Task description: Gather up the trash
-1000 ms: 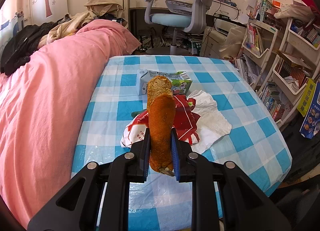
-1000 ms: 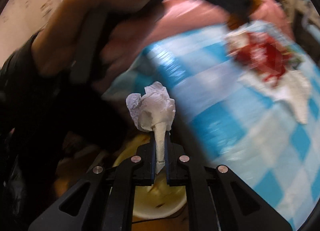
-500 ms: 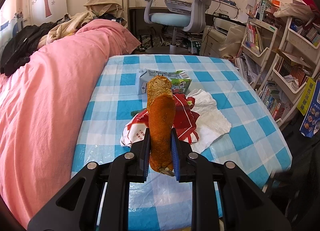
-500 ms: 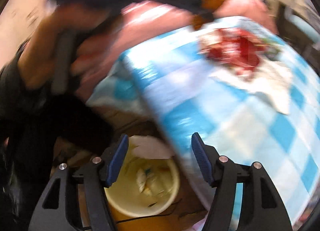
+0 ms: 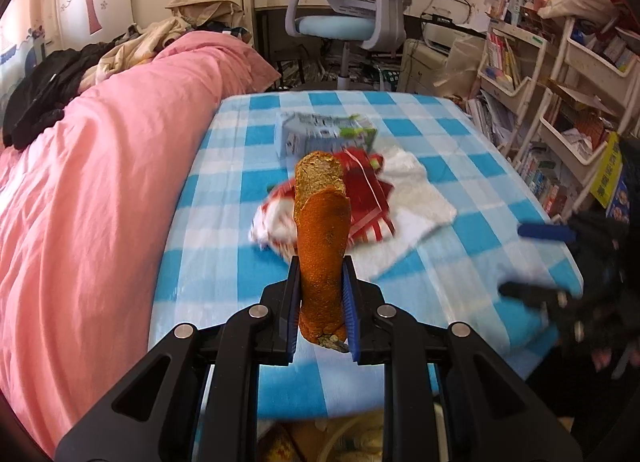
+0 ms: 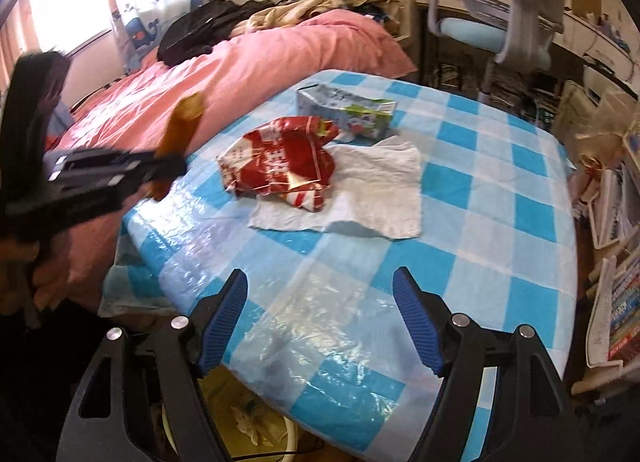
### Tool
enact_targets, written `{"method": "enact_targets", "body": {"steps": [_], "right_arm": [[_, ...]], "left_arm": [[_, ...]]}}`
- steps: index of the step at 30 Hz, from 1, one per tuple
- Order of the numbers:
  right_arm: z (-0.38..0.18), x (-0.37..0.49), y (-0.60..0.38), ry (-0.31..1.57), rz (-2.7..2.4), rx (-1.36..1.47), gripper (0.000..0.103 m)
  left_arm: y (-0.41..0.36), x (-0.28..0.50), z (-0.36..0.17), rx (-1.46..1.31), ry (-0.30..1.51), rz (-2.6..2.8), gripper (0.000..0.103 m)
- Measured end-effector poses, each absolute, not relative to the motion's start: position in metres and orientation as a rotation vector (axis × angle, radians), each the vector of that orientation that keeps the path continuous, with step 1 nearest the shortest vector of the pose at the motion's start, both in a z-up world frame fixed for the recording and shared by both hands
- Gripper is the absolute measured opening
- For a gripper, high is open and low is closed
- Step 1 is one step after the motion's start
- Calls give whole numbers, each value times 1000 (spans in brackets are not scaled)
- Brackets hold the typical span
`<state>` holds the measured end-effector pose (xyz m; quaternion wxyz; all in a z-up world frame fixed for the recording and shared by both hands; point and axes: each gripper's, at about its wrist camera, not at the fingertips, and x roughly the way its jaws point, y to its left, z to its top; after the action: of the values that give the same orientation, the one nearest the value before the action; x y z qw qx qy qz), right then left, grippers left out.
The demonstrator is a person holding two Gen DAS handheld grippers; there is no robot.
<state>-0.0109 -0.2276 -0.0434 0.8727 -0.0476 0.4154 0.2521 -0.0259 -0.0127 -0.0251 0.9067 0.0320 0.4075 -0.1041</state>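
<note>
- Trash, remaining: on table (image 6: 500, 189), checked cloth. Napkin (image 6: 372, 181) flat mid-table; red wrapper (image 6: 280, 161) crumpled, lying partly on napkin; carton (image 6: 348, 109) on its side just behind wrapper. Bin (image 6: 256, 434) on floor under near table edge, mostly hidden.
- Peel (image 5: 322, 242): orange strip, pinched upright in left claw (image 5: 322, 318), held above table's near part. Left claw clamped on peel's lower end.
- Right claw (image 6: 320, 322): jaws opening, nothing betw. them; hovers over near table edge, aimed at the pile.
- Risk, napkin: thin, flat sheet w/ wrapper on top. Pinching one edge could drag wrapper off table or onto bed (image 6: 240, 57).
- Risk, wrapper: slick, springy foil; shallow pinch prob. slips out on way to bin.
- Risk, carton: widest item; jaws may not span it, could skid toward far edge if nudged.
- Risk, peel: top-heavy, gripped low only; quick swing could tip or drop it short of bin.
- Risk, claws: both work the same near corner; could collide if both head to bin or pile together.
- Change, right: 1 s ago it was shut on a wadded tissue over the bin; tissue now gone from jaws, presum. dropped in. View swung from bin up to table.
- Change, left: grip on peel same; claw shifted a bit, pile now looks blurred. Right claw newly visible at its right edge.
</note>
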Motion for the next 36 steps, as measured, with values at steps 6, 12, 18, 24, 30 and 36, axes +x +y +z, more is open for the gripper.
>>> {"method": "enact_targets", "body": {"steps": [6, 12, 18, 24, 30, 36], "right_arm": [[-36, -11, -235, 843, 498, -73, 75], [-31, -13, -238, 824, 485, -52, 75], [-38, -14, -242, 855, 454, -69, 76], [-41, -17, -238, 867, 460, -88, 76], [-44, -18, -225, 868, 479, -130, 76], [-43, -16, -216, 853, 487, -139, 76]], "left_arm": [[-44, -94, -67, 114, 995, -295, 18], [-82, -150, -122, 228, 1215, -392, 29], [-70, -155, -113, 249, 1186, -329, 58], [-35, -135, -59, 186, 925, -180, 76], [-4, -83, -15, 119, 770, -77, 81], [8, -39, 0, 69, 712, -9, 81]]}}
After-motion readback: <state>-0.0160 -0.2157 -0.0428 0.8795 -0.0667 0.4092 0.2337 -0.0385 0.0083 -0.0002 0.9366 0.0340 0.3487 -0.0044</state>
